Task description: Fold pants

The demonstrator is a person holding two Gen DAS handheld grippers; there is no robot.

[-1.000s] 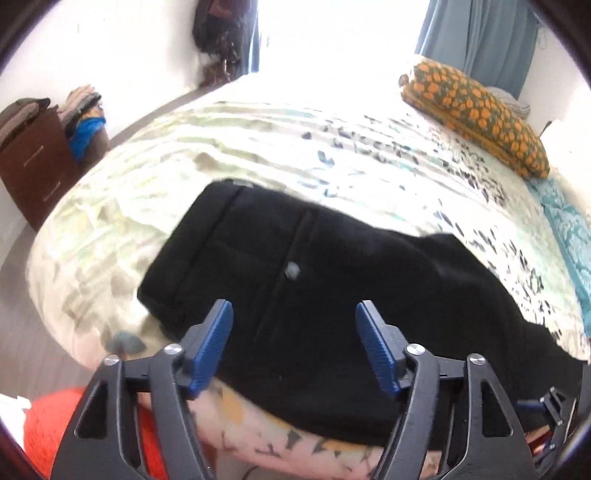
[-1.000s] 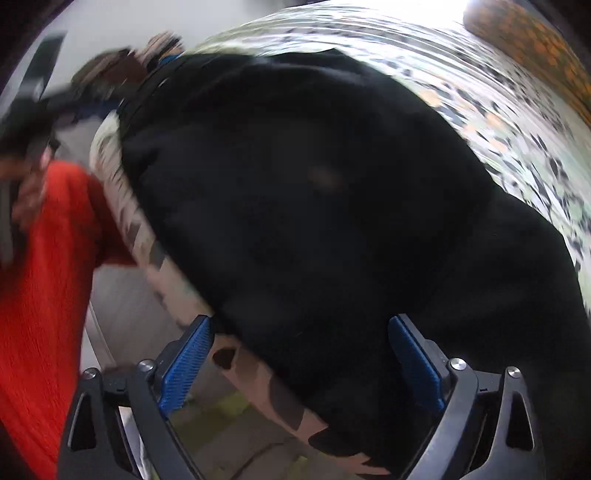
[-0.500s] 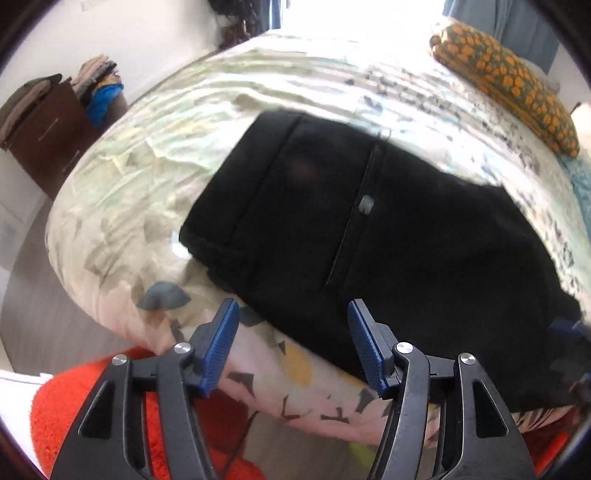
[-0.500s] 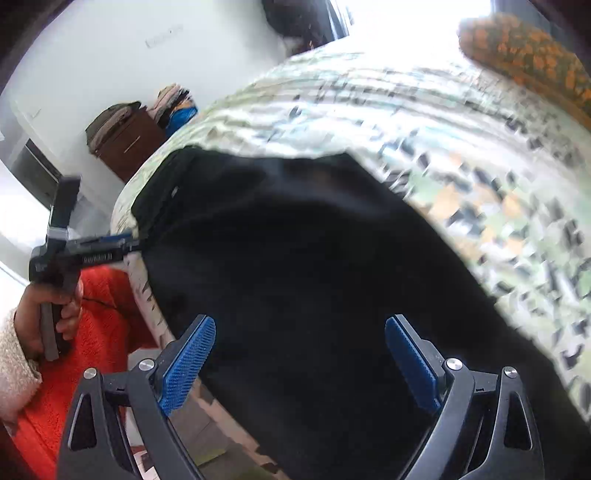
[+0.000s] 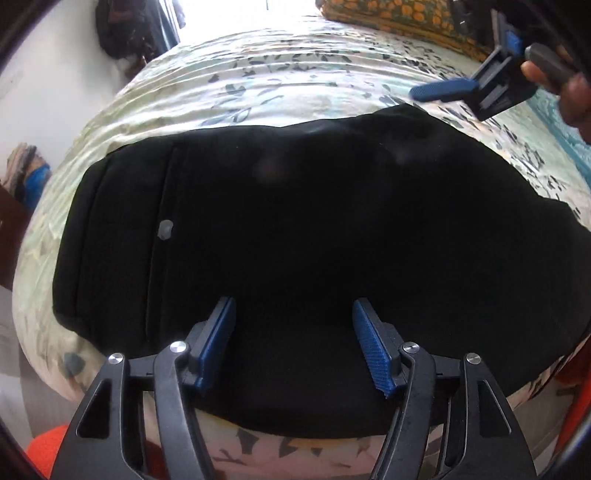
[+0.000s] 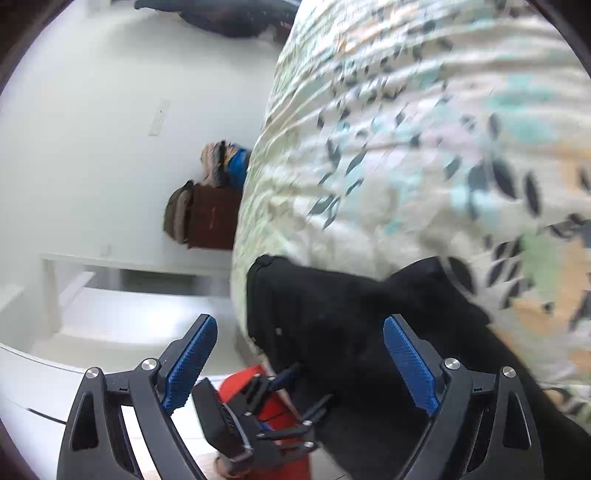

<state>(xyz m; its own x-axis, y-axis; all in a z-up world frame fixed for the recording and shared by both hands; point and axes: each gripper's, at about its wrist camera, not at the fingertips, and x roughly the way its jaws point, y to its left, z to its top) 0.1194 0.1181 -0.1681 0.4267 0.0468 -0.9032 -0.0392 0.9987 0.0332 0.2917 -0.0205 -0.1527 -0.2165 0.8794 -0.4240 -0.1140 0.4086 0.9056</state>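
Black fabric pants [image 5: 295,229]: flat on leaf-print bed cover [image 5: 280,77], near edge. Left gripper [image 5: 293,343]: wide open, empty, over pants' near hem. Right gripper [image 6: 295,354]: wide open, empty, above pants' far side.

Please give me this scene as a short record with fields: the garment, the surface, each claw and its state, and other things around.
garment: black pants, lying spread on the bed, a small grey button showing near the waistband
surface: bed cover with leaf print
left claw: open, over the near edge of the pants, holding nothing
right claw: open, empty, near the far edge of the pants
pillow: orange patterned pillow at the far end of the bed
furniture: brown cabinet by the wall, folded clothes on top
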